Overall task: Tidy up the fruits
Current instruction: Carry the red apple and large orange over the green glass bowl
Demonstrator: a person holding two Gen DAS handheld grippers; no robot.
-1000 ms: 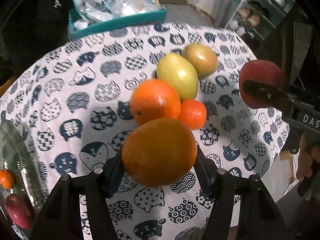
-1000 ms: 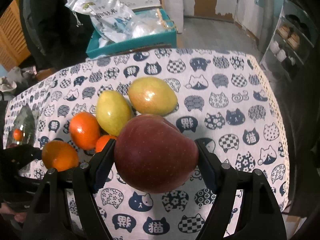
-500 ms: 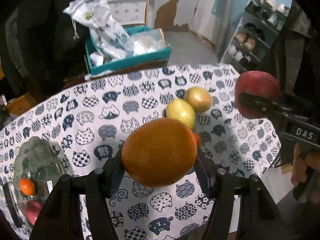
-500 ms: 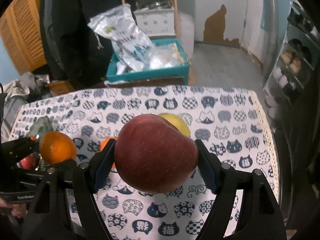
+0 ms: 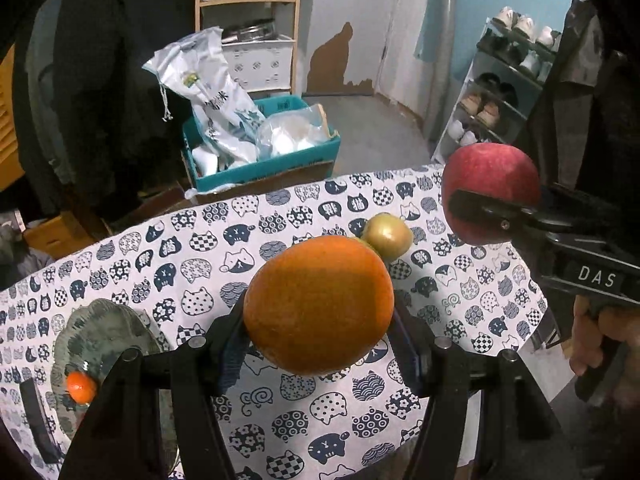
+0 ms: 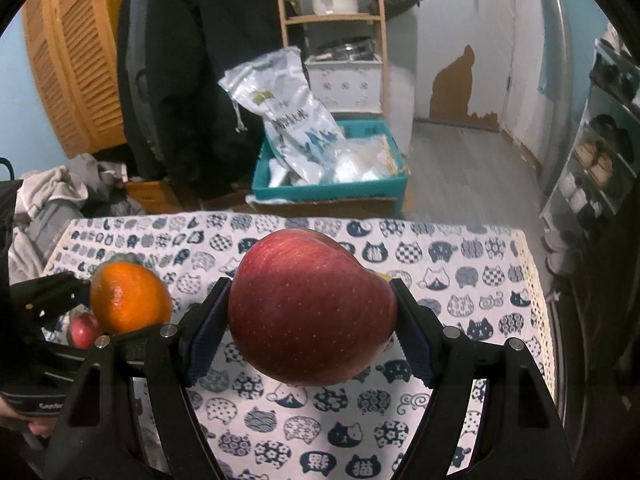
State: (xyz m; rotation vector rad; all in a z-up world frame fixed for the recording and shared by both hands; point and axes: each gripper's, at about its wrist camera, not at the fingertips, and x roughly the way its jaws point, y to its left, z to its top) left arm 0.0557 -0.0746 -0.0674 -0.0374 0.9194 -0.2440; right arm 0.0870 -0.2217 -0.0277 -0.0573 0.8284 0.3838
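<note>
Now the left gripper [image 5: 318,320] squeezes an orange [image 5: 319,304], and the right gripper [image 6: 312,320] squeezes a red apple [image 6: 312,312] above the bench [image 6: 460,280].

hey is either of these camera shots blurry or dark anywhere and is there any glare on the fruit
Left wrist: orange sharp, evenly lit; black fisheye corners; tablecloth edge bowed. Right wrist: apple sharp with a soft sheen on top, no hard glare; its shadow darkens the cloth beneath.

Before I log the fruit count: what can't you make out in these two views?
- Left wrist: the orange hides the fruits behind it; only a yellow-green fruit shows.
- Right wrist: the apple covers that pile.
- Glass plate: contents partly cut by the left gripper.
</note>
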